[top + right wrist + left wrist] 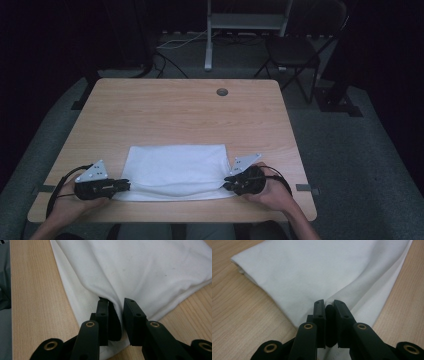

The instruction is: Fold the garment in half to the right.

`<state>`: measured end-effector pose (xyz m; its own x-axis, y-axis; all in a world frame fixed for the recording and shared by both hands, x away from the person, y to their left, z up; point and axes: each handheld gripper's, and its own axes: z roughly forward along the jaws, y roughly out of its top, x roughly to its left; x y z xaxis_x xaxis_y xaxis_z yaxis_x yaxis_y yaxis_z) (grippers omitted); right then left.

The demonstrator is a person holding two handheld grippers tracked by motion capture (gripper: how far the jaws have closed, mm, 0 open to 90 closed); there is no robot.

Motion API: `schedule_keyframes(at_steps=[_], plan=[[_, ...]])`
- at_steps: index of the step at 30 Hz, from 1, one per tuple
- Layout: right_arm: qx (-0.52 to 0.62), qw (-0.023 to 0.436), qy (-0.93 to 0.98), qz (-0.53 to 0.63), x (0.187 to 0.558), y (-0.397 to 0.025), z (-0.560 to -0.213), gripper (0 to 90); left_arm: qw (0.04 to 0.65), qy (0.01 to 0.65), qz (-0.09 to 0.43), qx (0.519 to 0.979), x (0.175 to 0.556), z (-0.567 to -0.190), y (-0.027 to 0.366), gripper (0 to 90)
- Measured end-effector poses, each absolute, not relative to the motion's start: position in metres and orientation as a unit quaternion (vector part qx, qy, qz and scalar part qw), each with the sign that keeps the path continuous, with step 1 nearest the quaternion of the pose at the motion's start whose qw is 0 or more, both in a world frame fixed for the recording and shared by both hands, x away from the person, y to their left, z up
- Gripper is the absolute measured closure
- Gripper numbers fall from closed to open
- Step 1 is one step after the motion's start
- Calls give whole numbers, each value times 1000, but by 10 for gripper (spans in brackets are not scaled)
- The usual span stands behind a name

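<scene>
White cloth pinched at both near corners

The folded white cloth [175, 167] lies on the desk [180, 110] near its front edge; left tool [122, 186] and right tool [230, 183] each pinch a corner.

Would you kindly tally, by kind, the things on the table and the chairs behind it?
White cloth: 1
Grippers, left gripper and right gripper: 2
Folding chair: 1
Total: 4
</scene>
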<state>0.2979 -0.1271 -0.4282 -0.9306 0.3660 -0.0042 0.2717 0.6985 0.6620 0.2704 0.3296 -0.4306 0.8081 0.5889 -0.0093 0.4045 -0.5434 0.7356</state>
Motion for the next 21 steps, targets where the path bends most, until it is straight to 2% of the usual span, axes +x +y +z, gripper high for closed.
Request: schedule_keyframes(at_steps=[11, 21], plan=[[206, 79, 910, 352, 321, -128, -429, 741, 385, 303, 136, 861, 309, -431, 326, 801], [248, 101, 896, 353, 360, -131, -430, 739, 393, 330, 144, 846, 355, -434, 319, 794]])
